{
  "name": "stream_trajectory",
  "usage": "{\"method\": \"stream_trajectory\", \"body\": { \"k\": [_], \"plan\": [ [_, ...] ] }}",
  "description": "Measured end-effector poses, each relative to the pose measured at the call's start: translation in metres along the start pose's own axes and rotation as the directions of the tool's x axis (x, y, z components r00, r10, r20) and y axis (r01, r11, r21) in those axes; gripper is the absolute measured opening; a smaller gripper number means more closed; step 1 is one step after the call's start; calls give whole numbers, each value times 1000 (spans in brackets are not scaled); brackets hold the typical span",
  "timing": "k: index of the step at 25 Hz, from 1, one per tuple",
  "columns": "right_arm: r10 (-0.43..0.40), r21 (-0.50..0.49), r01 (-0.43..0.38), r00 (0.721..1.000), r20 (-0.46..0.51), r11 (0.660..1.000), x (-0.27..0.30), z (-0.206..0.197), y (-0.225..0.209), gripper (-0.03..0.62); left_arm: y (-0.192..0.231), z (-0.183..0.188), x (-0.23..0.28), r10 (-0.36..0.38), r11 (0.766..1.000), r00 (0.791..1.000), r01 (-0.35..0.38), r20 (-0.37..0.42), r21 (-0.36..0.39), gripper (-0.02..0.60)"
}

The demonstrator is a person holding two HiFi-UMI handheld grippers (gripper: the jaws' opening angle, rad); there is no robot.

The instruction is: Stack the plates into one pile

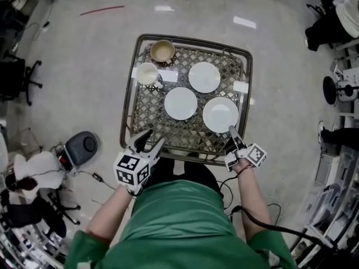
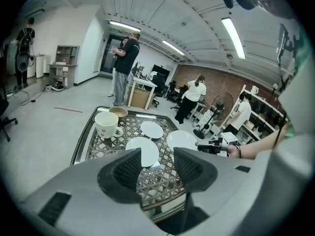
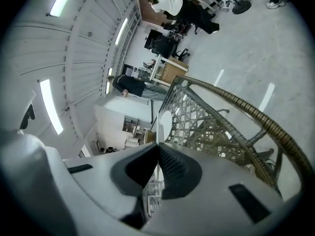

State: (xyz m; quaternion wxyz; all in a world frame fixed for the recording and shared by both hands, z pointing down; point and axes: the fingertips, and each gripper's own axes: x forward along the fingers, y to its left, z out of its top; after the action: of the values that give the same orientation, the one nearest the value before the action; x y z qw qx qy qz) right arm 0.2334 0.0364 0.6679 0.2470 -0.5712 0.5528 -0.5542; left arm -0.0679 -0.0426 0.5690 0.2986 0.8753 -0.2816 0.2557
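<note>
Three white plates lie apart on the wicker table point(image 1: 128, 105): a far one point(image 1: 204, 77), a middle one point(image 1: 180, 103) and a near-right one point(image 1: 220, 115). My right gripper point(image 1: 231, 129) is shut on the near rim of the near-right plate. In the right gripper view that plate point(image 3: 156, 127) shows edge-on as a thin white line running into the closed gripper point(image 3: 157, 151). My left gripper point(image 1: 155, 138) hovers open over the table's near-left edge, nothing between its fingers. In the left gripper view, the left gripper point(image 2: 157, 168) points at the middle plate point(image 2: 142, 149).
A white mug point(image 1: 147, 73) and a tan bowl point(image 1: 162, 51) stand at the table's far left, with white paper tags point(image 1: 240, 86) nearby. A round grey device point(image 1: 82, 146) and cables lie on the floor at left. People stand beyond the table point(image 2: 126, 68).
</note>
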Motion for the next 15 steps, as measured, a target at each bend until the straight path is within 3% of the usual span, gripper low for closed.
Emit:
{"method": "stream_trajectory", "body": {
  "k": [5, 12, 15],
  "plan": [
    [64, -41, -68, 994, -92, 997, 40, -17, 22, 28, 13, -1, -10, 33, 999, 999, -33, 11, -7, 216],
    [141, -79, -163, 961, -236, 983, 94, -50, 49, 28, 34, -1, -17, 74, 997, 997, -74, 13, -16, 216],
    [26, -32, -36, 962, -273, 999, 105, -64, 31, 28, 38, 0, -17, 81, 996, 997, -81, 13, -22, 216]
  ]
}}
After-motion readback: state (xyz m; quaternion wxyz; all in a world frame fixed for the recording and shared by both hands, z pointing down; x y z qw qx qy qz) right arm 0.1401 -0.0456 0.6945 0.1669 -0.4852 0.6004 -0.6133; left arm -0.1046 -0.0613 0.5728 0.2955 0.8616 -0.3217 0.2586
